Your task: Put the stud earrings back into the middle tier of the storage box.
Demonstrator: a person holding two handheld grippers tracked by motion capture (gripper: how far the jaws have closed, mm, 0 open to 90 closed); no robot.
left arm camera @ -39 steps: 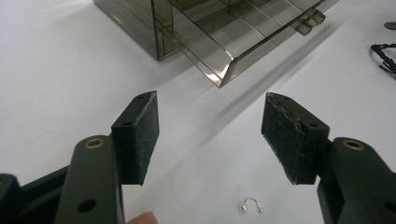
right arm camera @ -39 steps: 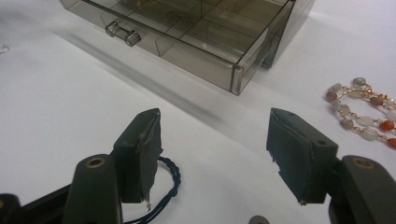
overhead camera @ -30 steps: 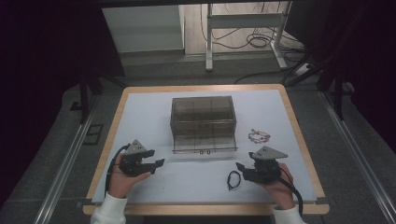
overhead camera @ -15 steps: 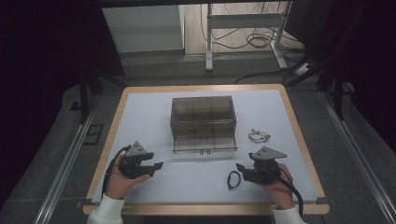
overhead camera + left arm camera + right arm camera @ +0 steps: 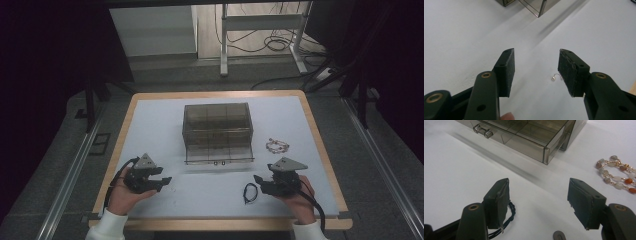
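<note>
— Left hand-held gripper (image 5: 536, 72) has just been narrowing, jaws half apart and empty; tiny silver pearl-tipped hook earring (image 5: 556, 77) lies between them, beside the right pad.
— Risk: that pad nudges it away across the white surface (image 5: 461, 37).

The smoky clear organiser box (image 5: 217, 125) stands mid-desk with its drawer (image 5: 217, 154) pulled out toward the person — the one tall obstacle, blocking any straight pass across the centre. The bare white desk (image 5: 150, 125) lies open to the left of the box, from the wooden rim to the box wall. To the right, a beaded bracelet (image 5: 277, 146) lies near the drawer's corner, leaving only a narrow lane between them. In front of the drawer a broad strip stays free, apart from a black cord loop (image 5: 249, 192) just beside the right tongs (image 5: 259, 181) and a tiny pearl earring (image 5: 556, 77) lying low by the left tongs (image 5: 164, 181).
</note>
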